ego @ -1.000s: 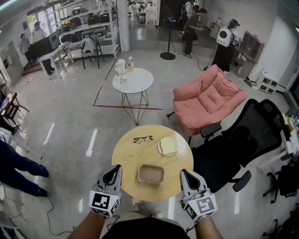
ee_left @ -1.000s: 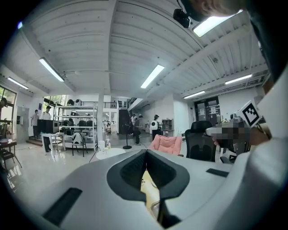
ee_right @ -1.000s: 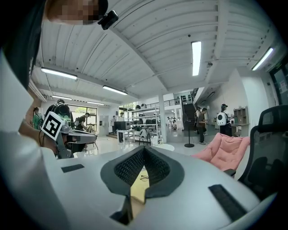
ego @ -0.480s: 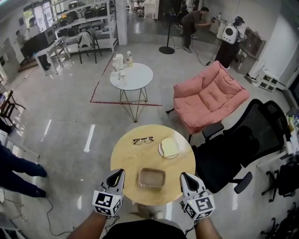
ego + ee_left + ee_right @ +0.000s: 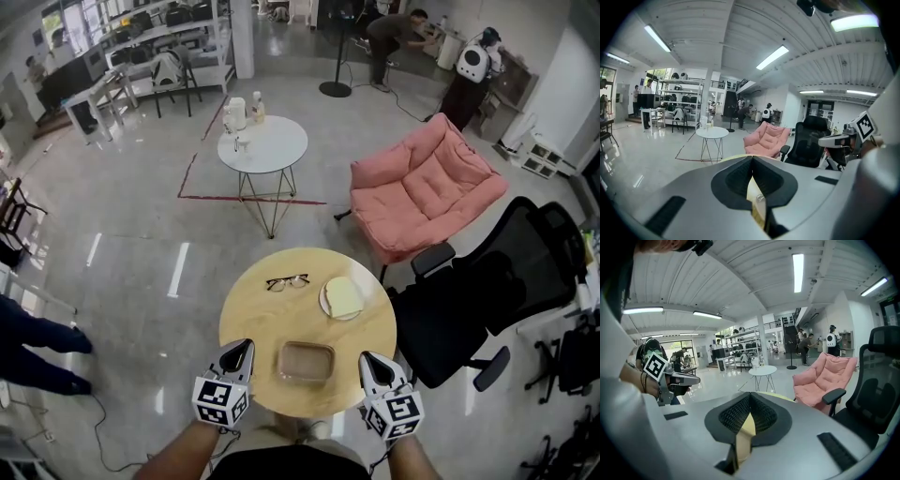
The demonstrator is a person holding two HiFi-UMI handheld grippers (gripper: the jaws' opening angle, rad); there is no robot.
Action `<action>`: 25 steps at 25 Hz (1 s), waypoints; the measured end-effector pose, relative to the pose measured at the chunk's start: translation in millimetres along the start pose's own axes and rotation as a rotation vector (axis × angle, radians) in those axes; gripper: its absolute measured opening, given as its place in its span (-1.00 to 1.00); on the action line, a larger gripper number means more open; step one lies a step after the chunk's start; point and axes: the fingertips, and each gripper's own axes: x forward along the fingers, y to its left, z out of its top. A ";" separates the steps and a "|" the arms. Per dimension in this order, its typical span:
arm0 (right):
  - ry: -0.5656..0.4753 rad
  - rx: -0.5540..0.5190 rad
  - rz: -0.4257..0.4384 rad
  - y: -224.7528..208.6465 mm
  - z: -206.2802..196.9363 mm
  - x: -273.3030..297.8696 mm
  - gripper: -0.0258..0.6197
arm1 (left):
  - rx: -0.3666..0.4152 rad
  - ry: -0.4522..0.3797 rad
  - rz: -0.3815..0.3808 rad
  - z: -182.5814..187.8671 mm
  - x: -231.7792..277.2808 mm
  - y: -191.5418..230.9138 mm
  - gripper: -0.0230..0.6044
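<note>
pale wood desk (image 5: 251, 314) carries a shallow brown tray (image 5: 306, 361) near its front edge, between the left tool (image 5: 240, 351) and the right tool (image 5: 367, 362). each tool's jaws are together, holding nothing. glasses (image 5: 286, 281) lie farther back.

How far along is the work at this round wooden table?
Nothing looks done: the black-framed glasses, the white plate with a yellow slab and the shallow brownish rectangular tray lie apart on the round wooden table. In hand: nothing; left gripper and right gripper hover shut beside the tray. All handling is left.
</note>
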 end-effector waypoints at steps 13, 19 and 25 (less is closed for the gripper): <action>0.115 0.100 -0.053 -15.5 -54.0 34.9 -0.70 | -0.123 0.144 -0.065 -64.6 40.9 10.3 -0.48; 0.166 0.132 -0.056 -16.8 -71.9 40.6 -0.54 | -0.145 0.201 -0.051 -80.8 45.8 15.4 -0.31; 0.209 0.135 -0.053 -18.8 -88.1 50.3 -0.54 | -0.147 0.255 -0.064 -103.8 54.3 14.7 -0.31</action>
